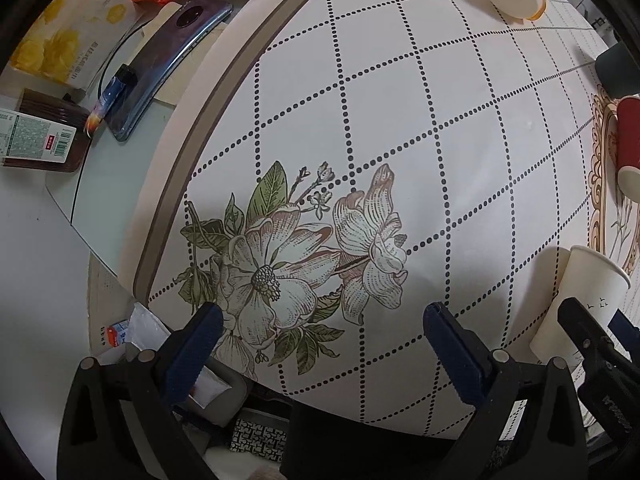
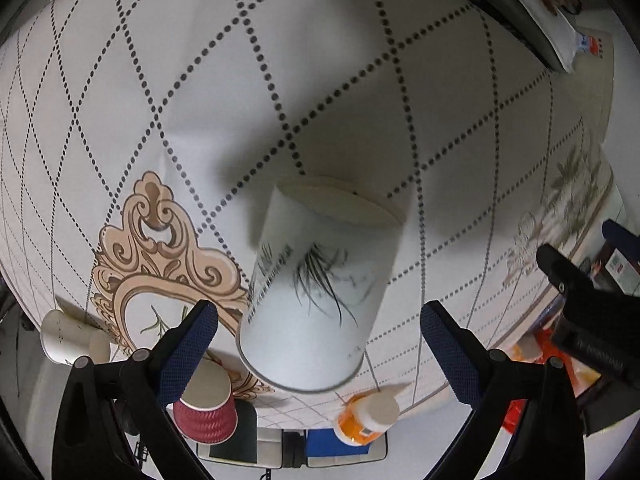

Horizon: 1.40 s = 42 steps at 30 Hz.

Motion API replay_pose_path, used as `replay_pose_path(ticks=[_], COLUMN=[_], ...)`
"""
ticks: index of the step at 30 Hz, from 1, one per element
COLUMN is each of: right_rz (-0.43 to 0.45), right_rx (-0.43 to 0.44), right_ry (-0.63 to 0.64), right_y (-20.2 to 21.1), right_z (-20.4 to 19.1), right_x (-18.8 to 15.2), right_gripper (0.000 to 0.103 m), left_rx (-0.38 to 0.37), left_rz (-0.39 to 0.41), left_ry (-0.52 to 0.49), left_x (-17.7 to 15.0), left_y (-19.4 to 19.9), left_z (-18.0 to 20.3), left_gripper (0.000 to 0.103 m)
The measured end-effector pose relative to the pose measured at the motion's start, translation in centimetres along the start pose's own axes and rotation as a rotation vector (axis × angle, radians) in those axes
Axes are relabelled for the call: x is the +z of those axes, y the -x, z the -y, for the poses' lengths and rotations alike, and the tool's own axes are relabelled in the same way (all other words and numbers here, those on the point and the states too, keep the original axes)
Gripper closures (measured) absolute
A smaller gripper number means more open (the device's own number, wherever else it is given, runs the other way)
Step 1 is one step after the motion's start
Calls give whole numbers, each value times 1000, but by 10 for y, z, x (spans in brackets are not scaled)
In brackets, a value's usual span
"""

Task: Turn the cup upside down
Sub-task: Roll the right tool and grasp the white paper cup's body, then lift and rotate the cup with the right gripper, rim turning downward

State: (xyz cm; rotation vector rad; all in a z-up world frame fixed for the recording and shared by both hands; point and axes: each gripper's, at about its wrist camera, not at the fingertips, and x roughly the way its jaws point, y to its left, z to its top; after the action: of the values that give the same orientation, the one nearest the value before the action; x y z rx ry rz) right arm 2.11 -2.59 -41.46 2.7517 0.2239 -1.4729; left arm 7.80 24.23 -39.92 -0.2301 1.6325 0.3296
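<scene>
A white paper cup (image 2: 316, 292) with a dark plant print stands on the patterned tablecloth (image 2: 240, 100), seen from above between the fingers of my right gripper (image 2: 318, 320). Its jaws are open wide and do not touch the cup. The same cup shows at the right edge of the left wrist view (image 1: 588, 296), next to the right gripper's black finger (image 1: 580, 320). My left gripper (image 1: 324, 320) is open and empty above the flower print (image 1: 288, 264).
A red ribbed cup (image 2: 206, 412), another white cup (image 2: 64, 336) and an orange bottle with a white cap (image 2: 368, 416) stand on the cloth. A phone (image 1: 168, 64), tissue box (image 1: 60, 28) and packets lie beyond the cloth's edge.
</scene>
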Motion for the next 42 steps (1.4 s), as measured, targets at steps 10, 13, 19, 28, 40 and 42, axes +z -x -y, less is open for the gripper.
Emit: replay_pose_path(ticks=[10, 13, 19, 28, 40, 42], right_rz=[10, 13, 12, 1, 18, 23], right_rx=[7, 11, 19, 117, 437, 498], right_ry=[-45, -74, -177, -432, -1044, -1144], right_y=[5, 3, 2, 6, -7, -9], right_z=[4, 7, 17, 57, 106, 103], right_x=[18, 17, 14, 2, -50, -60], right_gripper=[35, 36, 37, 38, 37, 37], left_rx=[10, 10, 18, 36, 55, 57], left_rz=[-4, -4, 5, 20, 50, 56], left_ry=[-14, -15, -28, -55, -111, -126], left_x=[-15, -16, -17, -10, -2, -1], left_y=[0, 0, 5, 17, 40, 44], left_z=[7, 7, 12, 24, 50, 56], left_gripper=[0, 0, 0, 0, 0, 0])
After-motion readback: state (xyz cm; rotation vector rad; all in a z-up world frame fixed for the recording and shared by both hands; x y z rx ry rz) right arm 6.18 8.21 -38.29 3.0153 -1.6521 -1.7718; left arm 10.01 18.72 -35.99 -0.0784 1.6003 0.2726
